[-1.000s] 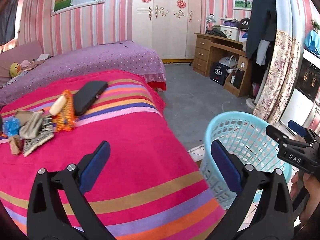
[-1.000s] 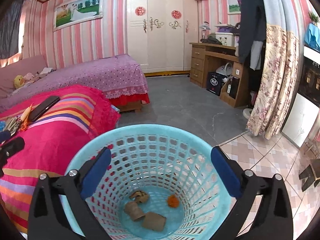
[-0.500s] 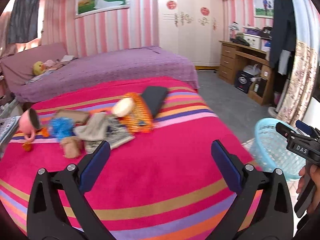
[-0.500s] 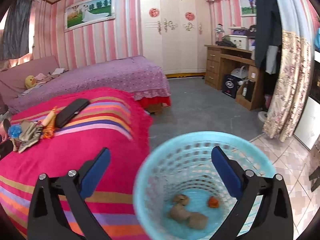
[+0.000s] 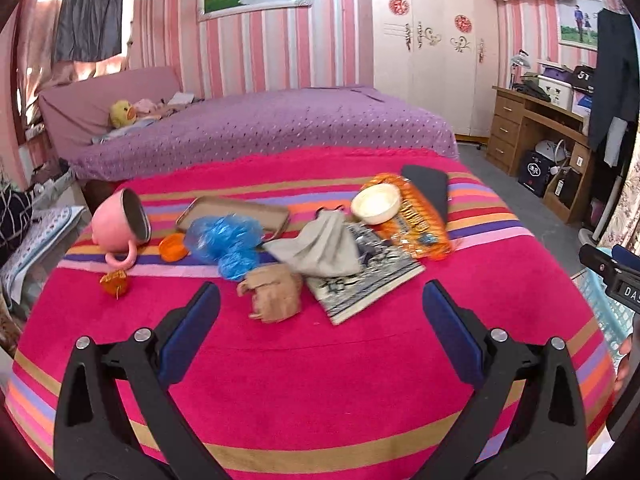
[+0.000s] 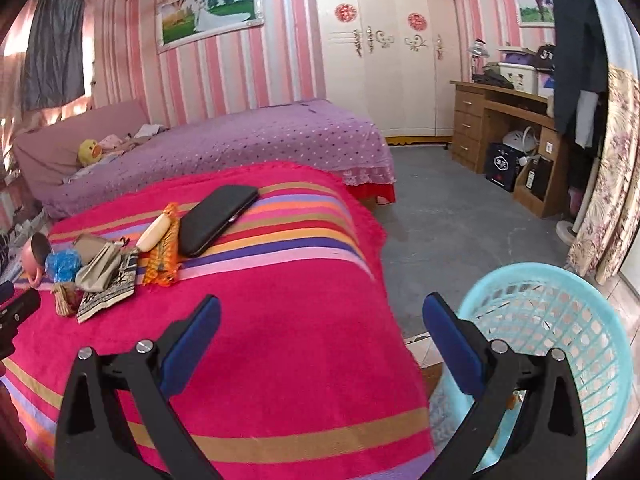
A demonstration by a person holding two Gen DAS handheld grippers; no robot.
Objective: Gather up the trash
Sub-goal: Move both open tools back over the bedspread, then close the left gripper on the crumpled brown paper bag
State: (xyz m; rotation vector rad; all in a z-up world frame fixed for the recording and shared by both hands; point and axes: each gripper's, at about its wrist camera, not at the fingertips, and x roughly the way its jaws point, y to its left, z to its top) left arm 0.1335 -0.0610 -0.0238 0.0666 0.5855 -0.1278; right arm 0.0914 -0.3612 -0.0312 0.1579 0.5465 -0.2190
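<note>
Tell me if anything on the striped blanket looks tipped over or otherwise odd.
Yes. The pink mug with the dark inside lies on its side at the blanket's left end, mouth pointing sideways and handle on the cloth. Nothing seems to have spilled from it. The small cream bowl sits tilted on the orange snack packet.

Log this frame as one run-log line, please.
phase: reaching for trash | left claw: open, empty, facing crumpled brown paper | right claw: open, empty, beside blue basket
</note>
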